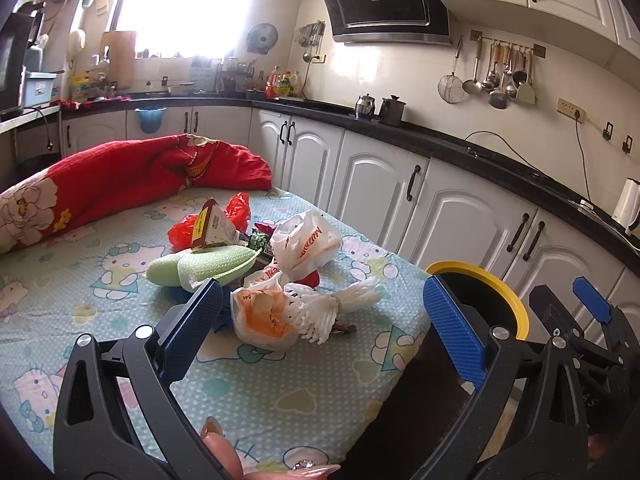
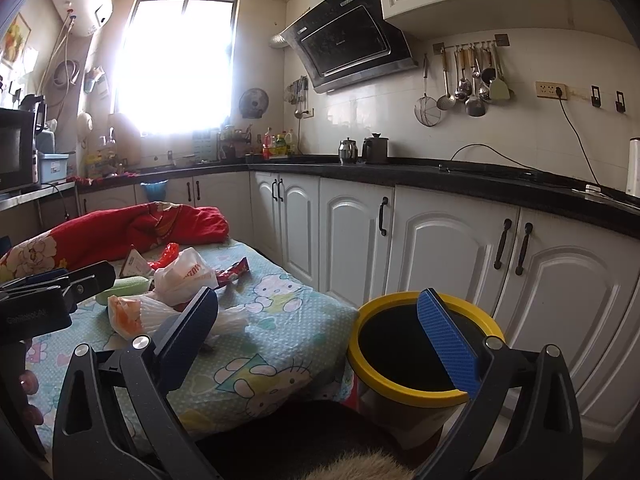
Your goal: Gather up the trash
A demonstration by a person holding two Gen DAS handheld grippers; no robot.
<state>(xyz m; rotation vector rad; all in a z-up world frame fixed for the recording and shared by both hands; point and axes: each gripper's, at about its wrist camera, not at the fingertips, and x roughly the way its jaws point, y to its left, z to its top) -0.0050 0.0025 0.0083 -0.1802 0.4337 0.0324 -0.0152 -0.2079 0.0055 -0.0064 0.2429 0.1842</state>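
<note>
Faintly, "MUZIXIN" on white bag [image 1: 306, 242], rest illegible

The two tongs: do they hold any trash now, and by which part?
Nothing is held. The left tongs and the right tongs are both open and empty.

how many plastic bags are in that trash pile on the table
3. A red bag at the back of the pile, a white bag in the middle, and an orange-and-white bag nearest the grippers. More may be hidden underneath.
</note>
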